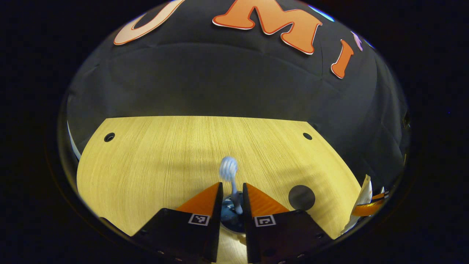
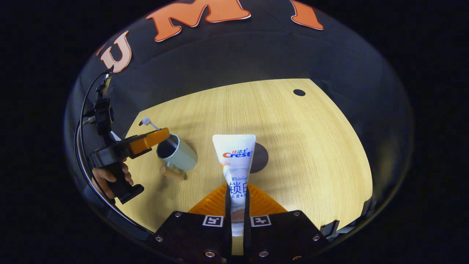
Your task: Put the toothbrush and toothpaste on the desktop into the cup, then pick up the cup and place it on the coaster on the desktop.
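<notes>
My left gripper (image 1: 232, 185) hovers right over the pale green cup (image 1: 230, 217), whose inside shows between the fingers. The toothbrush (image 1: 228, 169) stands in the narrow gap with its blurred head up and its handle running down into the cup; the gap is wider than the handle, which leans on one finger only. In the right gripper view the left gripper (image 2: 161, 135) is at the cup's (image 2: 176, 151) rim, with the toothbrush head (image 2: 146, 121) sticking up behind it. My right gripper (image 2: 237, 187) is shut on the white toothpaste tube (image 2: 235, 157), held above the table. The dark round coaster (image 2: 261, 157) lies just behind the tube.
The wooden table (image 1: 146, 154) has small dark holes near its far corners (image 1: 109, 137). The coaster (image 1: 301, 197) lies to the right of the cup in the left gripper view. The cup has a wooden handle (image 2: 172, 173) facing the near side. A hand (image 2: 110, 179) holds the left gripper.
</notes>
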A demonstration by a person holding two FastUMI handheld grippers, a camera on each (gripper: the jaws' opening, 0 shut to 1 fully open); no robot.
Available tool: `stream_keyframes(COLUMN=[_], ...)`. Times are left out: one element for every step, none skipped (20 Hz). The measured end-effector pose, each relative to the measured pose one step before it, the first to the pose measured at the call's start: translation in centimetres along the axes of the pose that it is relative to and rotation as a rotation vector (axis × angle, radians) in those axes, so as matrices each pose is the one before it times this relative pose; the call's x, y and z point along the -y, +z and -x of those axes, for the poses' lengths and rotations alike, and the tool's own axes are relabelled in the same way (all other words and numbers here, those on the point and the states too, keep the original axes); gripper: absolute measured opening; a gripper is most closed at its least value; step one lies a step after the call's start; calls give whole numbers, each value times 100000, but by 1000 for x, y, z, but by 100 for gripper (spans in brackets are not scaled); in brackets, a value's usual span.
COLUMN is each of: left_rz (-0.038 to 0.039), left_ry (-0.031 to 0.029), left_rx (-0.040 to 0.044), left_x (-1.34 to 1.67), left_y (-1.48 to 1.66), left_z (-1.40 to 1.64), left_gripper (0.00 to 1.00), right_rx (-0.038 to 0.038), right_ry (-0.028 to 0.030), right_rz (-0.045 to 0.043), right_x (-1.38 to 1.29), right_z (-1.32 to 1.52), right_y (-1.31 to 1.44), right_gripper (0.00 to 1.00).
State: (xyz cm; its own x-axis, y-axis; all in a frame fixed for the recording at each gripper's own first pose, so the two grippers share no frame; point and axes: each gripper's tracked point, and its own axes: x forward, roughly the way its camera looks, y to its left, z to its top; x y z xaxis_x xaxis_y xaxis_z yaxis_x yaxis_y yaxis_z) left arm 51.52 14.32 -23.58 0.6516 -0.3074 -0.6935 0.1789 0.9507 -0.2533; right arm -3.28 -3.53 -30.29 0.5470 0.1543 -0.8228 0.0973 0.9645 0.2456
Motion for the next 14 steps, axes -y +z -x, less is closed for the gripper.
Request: stream_keyframes(left_rz=[244,381,547,530,384,83,-62,15,4,364,474,632,378,233], left_ry=[-371,-82,-510,-759,-851,-312,166,582,318,44,-133,-644,-282,26], left_rx=[16,-91,60,356,437,474,0,166,244,258,584,671,458,705], left_x=[78,-73,71,161,206,95,8,-121,-15,-65,42,66,-92,-173], left_y=[-110,56,-70,25,7,-125,-104,28,-101,-102,-168,149,-11,-237], left_z=[250,311,152,144,350,257,337,334,290,509,289,608,474,695], left_gripper=[32,37,43,52,58,65,75,83,83,83,92,93,93,93], right_rx=[22,-122,198,121,229,126,349,397,490,406,770,422,653,635], right_ry=[-77,501,100,359,36,431,357,572,575,587,857,798,1027,886], right_rz=[-112,179,-43,505,432,690,486,656,615,631,581,640,784,787], right_x=[18,-62,129,-18,43,-57,2,24,-20,-11,-91,-36,-76,-21], right_z=[-55,26,9,37,33,-32,9,56,-23,2,23,28,-13,72], right_y=[70,-25,-1,27,29,-26,73,59,45,-14,79,-42,35,40], right_gripper=[12,12,13,13,12,12,13,12,13,13,13,13,13,12])
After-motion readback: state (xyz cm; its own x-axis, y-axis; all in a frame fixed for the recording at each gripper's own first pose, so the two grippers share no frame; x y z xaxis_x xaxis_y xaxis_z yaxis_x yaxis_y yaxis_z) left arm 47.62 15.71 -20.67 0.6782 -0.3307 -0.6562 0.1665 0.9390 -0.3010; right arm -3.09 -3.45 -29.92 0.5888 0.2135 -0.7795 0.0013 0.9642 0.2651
